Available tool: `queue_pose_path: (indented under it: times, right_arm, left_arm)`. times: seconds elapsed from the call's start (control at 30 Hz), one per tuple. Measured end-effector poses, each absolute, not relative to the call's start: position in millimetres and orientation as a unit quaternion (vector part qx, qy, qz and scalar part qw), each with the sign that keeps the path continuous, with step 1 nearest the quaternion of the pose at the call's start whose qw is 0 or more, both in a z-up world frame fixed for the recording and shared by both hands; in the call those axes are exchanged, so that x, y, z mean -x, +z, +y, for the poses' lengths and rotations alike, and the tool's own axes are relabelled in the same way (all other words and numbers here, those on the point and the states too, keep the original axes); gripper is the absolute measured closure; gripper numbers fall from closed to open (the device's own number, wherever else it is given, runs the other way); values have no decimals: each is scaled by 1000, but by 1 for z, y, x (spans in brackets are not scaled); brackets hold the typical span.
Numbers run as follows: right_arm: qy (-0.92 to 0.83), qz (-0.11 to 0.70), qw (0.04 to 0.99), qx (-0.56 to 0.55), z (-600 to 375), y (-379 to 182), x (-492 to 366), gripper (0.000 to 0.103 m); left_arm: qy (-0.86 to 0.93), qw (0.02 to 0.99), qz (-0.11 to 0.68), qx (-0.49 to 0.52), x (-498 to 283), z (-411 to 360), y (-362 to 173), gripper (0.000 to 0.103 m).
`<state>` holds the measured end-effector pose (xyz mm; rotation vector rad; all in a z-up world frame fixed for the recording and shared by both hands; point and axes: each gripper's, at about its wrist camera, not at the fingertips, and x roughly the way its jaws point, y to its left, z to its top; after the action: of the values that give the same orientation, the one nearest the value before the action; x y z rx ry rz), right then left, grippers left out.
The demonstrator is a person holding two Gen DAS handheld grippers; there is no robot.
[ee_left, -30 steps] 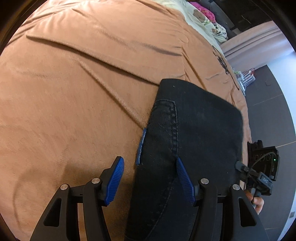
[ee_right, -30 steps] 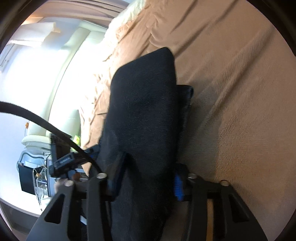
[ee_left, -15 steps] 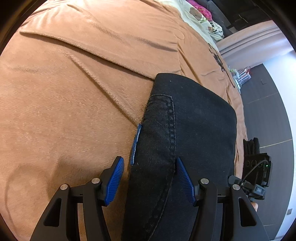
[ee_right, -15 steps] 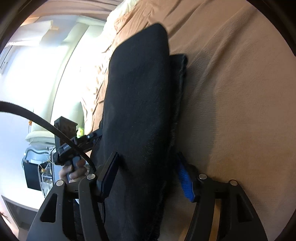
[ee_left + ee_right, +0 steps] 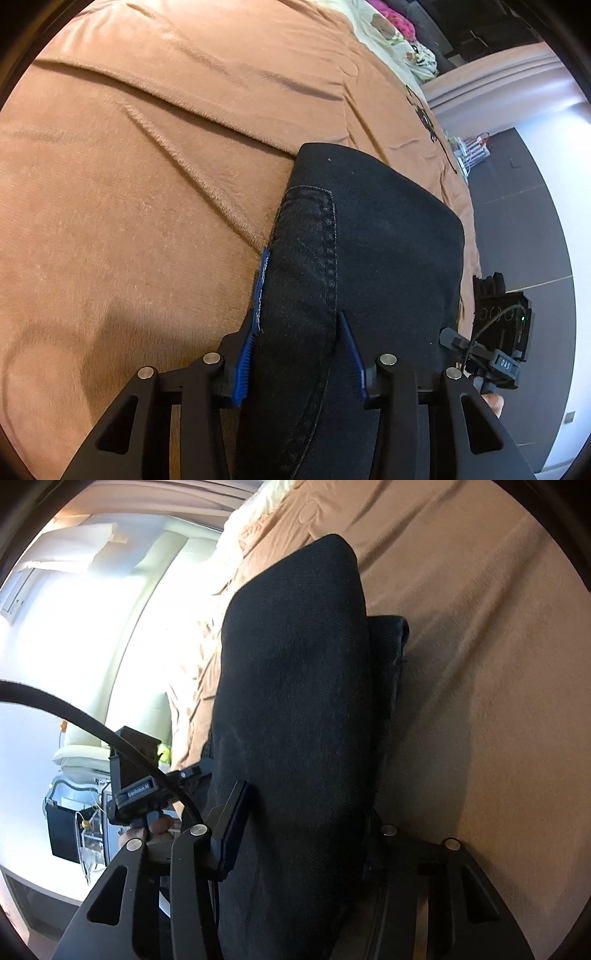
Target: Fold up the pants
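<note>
The black pants lie folded into a thick stack on the tan bedspread. A stitched seam and a blue label show at the stack's left edge. My left gripper is shut on that edge of the pants. In the right wrist view the folded pants fill the middle, and my right gripper is shut on the opposite edge. Its right fingertip is hidden under the cloth. Each gripper shows in the other's view, the right one and the left one.
The bedspread spreads wide to the left of the stack. Pillows and patterned bedding lie at the bed's far end. Dark floor lies beyond the bed's right edge. A cream chair and bright window stand off the bed.
Both grippers have closed from open onto the edges of the folded stack. The left one slid a little forward along the seam edge.
</note>
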<state>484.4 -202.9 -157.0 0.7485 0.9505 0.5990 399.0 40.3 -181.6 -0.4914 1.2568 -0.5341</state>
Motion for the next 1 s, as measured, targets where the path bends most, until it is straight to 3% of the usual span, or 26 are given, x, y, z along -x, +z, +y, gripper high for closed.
queue_pose_path:
  times: [0.23,0.33,0.43,1.0]
  right_arm:
    - [272,445,775,-356,-203,-158,-492,54]
    - [269,440,786,-340,-200,-151,-491,64]
    - [270,427,796,-333,-200,-140,-485,74]
    - [307,355,830,-300,-173,-73,-440,80]
  left_arm:
    - [-241,740,584,230,-401,39,-184,58]
    - [-243,749,573,229,-397,39,-178,70]
    - [-246,752,564,236,-392,42,-169,74]
    - [-256,797,497,228,-342,54,-85,76]
